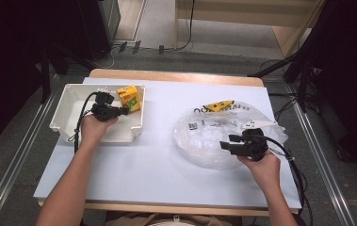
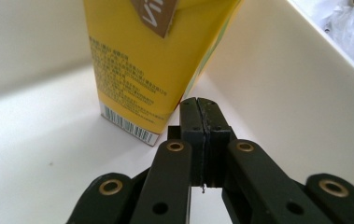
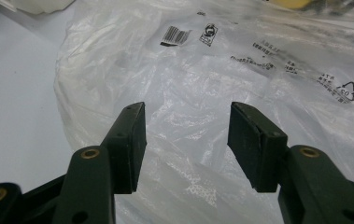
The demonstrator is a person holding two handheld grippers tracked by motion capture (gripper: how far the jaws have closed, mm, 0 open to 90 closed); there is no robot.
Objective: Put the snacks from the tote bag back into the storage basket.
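High view first, from the left: the person's left forearm reaches up from the bottom edge and the hand holds the left gripper (image 1: 119,110) inside a white tray (image 1: 65,110), its tip pointing right toward a yellow carton (image 1: 129,98) that stands in the tray's far right corner. Left gripper view shows its jaws pressed flat together with nothing between them — the closed tip sits just beside the carton (image 2: 137,60), at its lower edge by the barcode, and whether it touches I cannot tell. Across the table to the right, the other forearm comes up and the hand holds the right gripper (image 1: 227,143) low over a crumpled clear plastic bag (image 1: 204,136), pointing left. Right gripper view shows its jaws spread wide and empty above the bag (image 3: 188,84), which carries a printed barcode. Both tray and bag rest on a white sheet (image 1: 157,165) covering a wooden table (image 1: 166,75) — grey floor, cables and dark stands surround it.
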